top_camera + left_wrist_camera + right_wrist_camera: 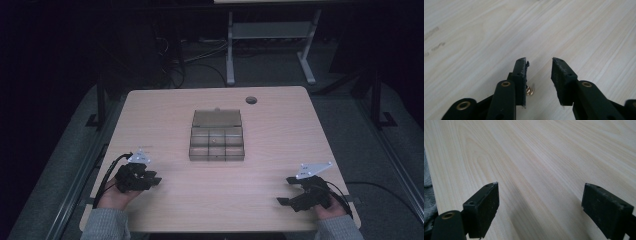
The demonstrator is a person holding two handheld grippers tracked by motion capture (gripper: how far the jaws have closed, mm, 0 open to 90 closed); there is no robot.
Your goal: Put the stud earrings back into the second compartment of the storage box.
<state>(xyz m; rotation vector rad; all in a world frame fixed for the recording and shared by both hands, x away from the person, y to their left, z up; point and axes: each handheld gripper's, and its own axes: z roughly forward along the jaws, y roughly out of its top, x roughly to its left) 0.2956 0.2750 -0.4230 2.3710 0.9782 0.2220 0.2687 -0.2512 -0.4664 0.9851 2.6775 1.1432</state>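
- The compartment box (217, 142) sits mid-worktop, lid tipped back, its grid of cells open towards me.
- My left gripper (150, 179) rests near the worktop's (280, 135) front left, well apart from the box; fingers (520, 75) narrow, gap bare, nothing held.
- My right gripper (286, 191) rests front right, fingers (484, 207) spread wide over bare wood.
- A round hole (251, 100) marks the far edge.

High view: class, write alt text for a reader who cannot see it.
A clear compartment box, lid open, sits mid-way on a wooden table. Nearer the camera, a person's hands hold the left gripper and right gripper, both resting apart with nothing between their jaws.
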